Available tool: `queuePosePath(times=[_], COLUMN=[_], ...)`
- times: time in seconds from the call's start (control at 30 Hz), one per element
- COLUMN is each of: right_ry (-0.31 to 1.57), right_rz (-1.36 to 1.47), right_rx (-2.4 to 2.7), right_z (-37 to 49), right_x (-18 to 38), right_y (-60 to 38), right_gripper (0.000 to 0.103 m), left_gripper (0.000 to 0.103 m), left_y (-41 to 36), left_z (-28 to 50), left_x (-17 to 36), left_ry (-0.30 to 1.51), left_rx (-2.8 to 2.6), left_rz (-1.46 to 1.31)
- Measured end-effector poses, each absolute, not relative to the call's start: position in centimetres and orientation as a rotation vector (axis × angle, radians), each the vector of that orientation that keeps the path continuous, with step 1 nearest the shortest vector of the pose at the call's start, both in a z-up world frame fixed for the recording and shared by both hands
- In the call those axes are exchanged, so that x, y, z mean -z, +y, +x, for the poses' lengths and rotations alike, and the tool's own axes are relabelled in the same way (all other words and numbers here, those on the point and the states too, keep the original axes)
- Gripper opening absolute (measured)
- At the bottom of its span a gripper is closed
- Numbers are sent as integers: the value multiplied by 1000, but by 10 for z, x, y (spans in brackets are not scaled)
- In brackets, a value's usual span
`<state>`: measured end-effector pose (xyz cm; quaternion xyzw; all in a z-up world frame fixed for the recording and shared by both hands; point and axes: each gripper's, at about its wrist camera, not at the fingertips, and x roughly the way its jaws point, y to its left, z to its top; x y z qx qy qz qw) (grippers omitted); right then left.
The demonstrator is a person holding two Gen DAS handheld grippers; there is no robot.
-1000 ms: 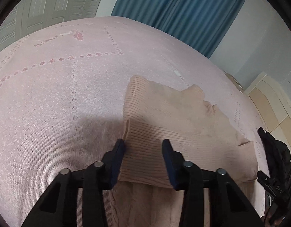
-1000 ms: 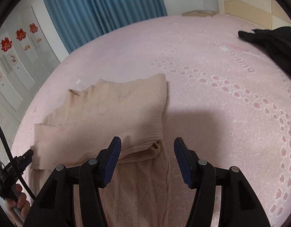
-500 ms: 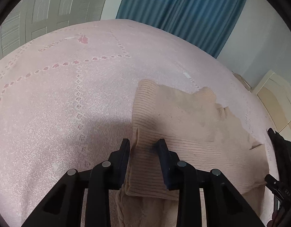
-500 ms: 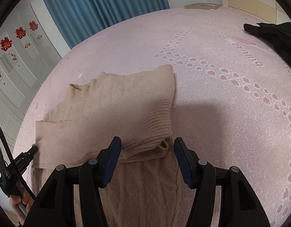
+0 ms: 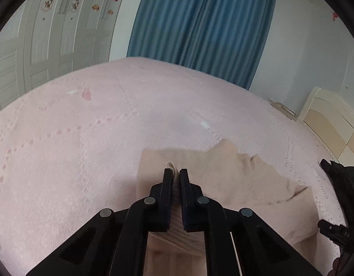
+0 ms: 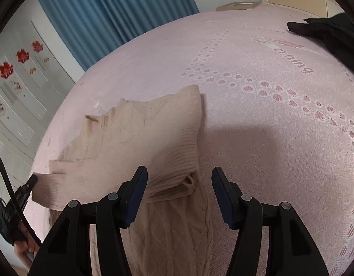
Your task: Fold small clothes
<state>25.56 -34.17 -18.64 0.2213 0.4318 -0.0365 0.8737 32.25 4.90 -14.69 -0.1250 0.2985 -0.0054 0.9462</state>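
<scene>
Pink bedspread (image 5: 89, 142) fills the left view, blue curtain (image 5: 200, 23) beyond. On it, right of centre, lies the beige sweater (image 5: 246, 184); the left gripper (image 5: 176, 177) has its fingers pressed together on a ribbed fold at the near edge.

From the right view, the sweater (image 6: 142, 142) lies half folded left of centre, and the right gripper (image 6: 179, 179) hangs spread over its ribbed cuff, holding nothing. A one-sided lift could drag the knit crooked and undo the fold.

Beige sweater (image 5: 234, 184) lower part hidden behind fingers (image 5: 167, 184), dark garment (image 6: 331, 32) cut off by frame edge
</scene>
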Motion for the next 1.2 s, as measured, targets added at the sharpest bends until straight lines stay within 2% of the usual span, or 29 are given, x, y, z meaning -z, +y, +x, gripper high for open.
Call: queuePosePath(times=[0.2, 0.43, 0.63, 0.87, 1.03, 1.1, 1.2], right_ry=[889, 928, 1016, 1019, 999, 928, 853], right_rz=[488, 429, 350, 271, 319, 394, 350], right_rx=[92, 130, 187, 227, 184, 76, 70], right_z=[258, 267, 279, 280, 274, 260, 242], right_x=[186, 193, 212, 212, 203, 192, 179], right_y=[-350, -343, -335, -324, -329, -332, -327], right_gripper=[57, 57, 58, 59, 63, 63, 63], left_gripper=[7, 8, 32, 39, 39, 39, 38], left_y=[47, 52, 58, 56, 52, 52, 54], left_z=[336, 347, 340, 345, 334, 324, 306], left_x=[113, 189, 192, 201, 196, 193, 188], left_ry=[526, 783, 796, 853, 842, 833, 801], left_rx=[-3, -85, -99, -89, -70, -55, -48], left_rz=[-244, -263, -294, -272, -258, -259, -257])
